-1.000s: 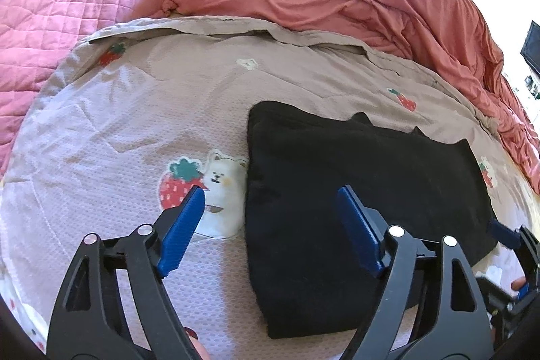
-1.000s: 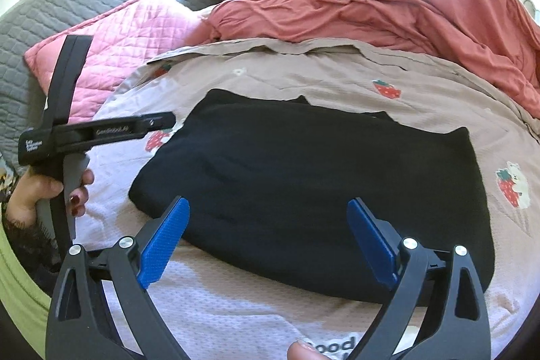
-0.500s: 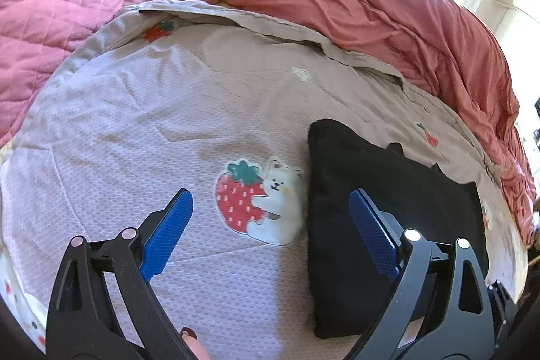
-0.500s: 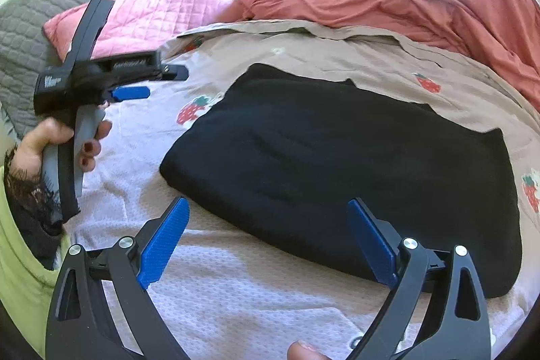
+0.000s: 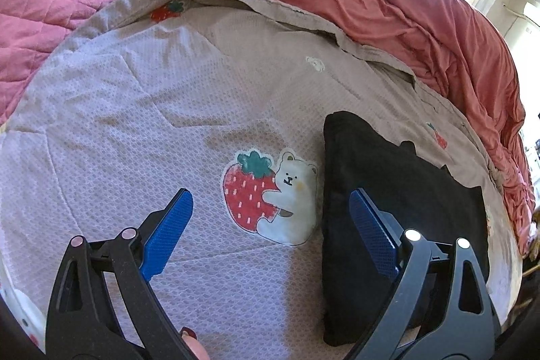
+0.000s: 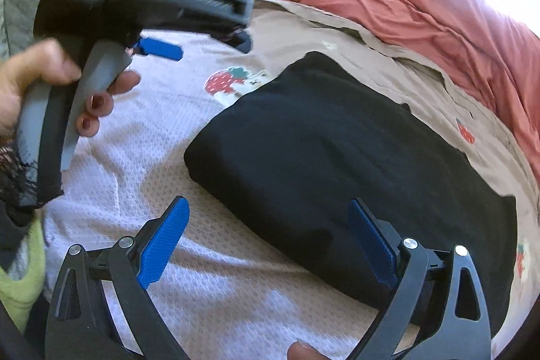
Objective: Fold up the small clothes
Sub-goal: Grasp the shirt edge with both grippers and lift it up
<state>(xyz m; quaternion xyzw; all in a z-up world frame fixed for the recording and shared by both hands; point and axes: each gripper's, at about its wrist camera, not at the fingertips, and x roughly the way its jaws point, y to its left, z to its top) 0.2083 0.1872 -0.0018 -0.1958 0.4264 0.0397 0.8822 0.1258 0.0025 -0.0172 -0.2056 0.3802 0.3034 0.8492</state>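
The black cloth is lying folded flat on the bed cover. The left gripper and right gripper are gaping wide, holding nothing. Folding is looking nearly finished.

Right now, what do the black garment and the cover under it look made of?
Black garment: soft, matte, thick fabric, perhaps knit or fleece; no sheen, rounded folded edge. Printed cover: light woven or waffle-textured cloth, with a visible grid of small cells.
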